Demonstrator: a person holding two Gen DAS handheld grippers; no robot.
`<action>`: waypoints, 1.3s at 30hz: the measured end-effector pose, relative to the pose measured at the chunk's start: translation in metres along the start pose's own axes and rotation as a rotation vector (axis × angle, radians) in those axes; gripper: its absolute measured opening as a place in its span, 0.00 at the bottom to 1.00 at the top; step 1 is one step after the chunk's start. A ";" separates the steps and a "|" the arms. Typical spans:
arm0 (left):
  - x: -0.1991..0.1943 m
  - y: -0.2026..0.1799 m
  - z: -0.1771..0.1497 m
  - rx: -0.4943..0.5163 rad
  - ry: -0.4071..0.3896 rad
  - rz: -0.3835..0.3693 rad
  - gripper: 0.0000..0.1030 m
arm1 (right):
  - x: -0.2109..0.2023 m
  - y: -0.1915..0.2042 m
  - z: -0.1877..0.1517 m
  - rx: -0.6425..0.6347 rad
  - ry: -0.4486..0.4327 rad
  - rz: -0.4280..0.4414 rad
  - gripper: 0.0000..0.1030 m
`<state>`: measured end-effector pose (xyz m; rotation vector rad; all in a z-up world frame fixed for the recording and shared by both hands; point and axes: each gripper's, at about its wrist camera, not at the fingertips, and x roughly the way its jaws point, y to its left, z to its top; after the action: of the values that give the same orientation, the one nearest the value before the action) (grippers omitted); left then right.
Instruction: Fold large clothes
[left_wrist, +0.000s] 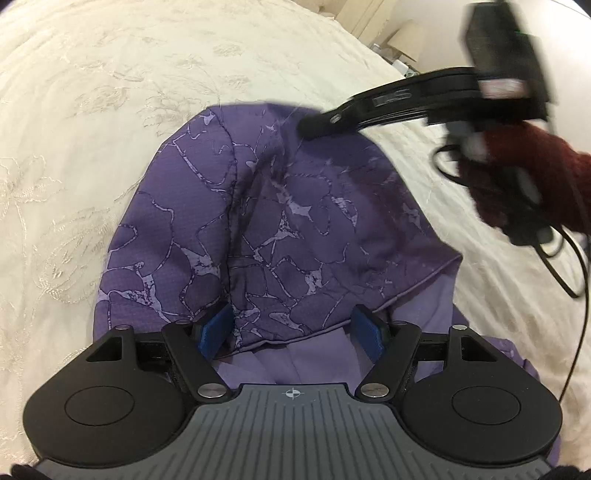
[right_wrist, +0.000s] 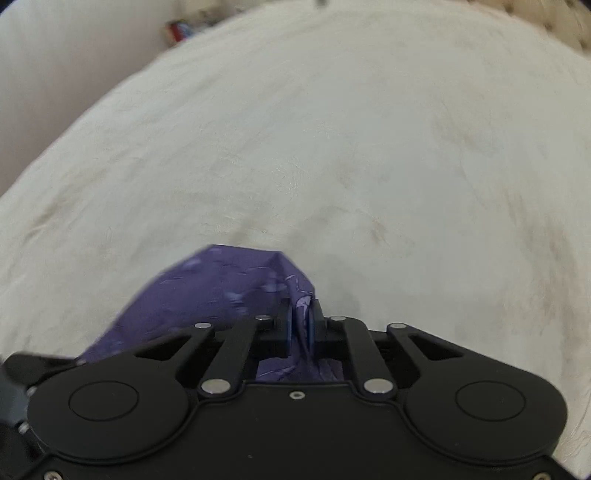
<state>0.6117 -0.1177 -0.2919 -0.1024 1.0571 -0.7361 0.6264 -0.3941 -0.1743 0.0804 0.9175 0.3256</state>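
Purple garment (left_wrist: 258, 221) with a cracked, vein-like lighter print is lying bunched up on a cream bedspread (left_wrist: 92, 110) that has pale embroidered flowers all over it. So it's sitting pretty much in the middle of the bed, with a paler lilac inner layer (left_wrist: 314, 354) peeking out from under the hem at the near edge.

From the left wrist view, the left gripper (left_wrist: 291, 332) has its blue-padded fingers (left_wrist: 216, 330) spread wide, one each side of the hem. Cloth sits between them, but the pads don't look like they're pressing on it, so I'd call that one open and not holding anything.

The right gripper (right_wrist: 300, 325) is a different story. In its own camera the fingers are pinched nearly together with a fold of the purple fabric squeezed between the blue pads, so it's clamped on the garment. The same gripper shows from the side in the left view, up at the far right corner of the cloth, pretty smeared with motion blur, so I can't make out much detail there. Behind it there's a hand in a dark red knit sleeve (left_wrist: 535, 177) and a black cable (left_wrist: 569, 258) looping over the bedspread.

Far corner of the room has what could be a lamp (left_wrist: 406, 40), too blurry to be sure.
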 end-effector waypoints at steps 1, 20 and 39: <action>-0.003 0.001 0.002 -0.015 0.009 -0.006 0.68 | -0.013 0.007 -0.002 -0.020 -0.032 0.003 0.14; -0.114 0.044 0.037 -0.635 -0.066 -0.429 1.00 | -0.162 0.142 -0.097 -0.506 -0.232 -0.026 0.13; -0.180 -0.039 -0.079 -0.537 -0.099 -0.255 0.20 | -0.233 0.236 -0.212 -0.774 -0.150 0.016 0.14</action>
<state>0.4769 -0.0194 -0.1801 -0.7382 1.1360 -0.6495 0.2707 -0.2576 -0.0756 -0.5924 0.5941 0.6598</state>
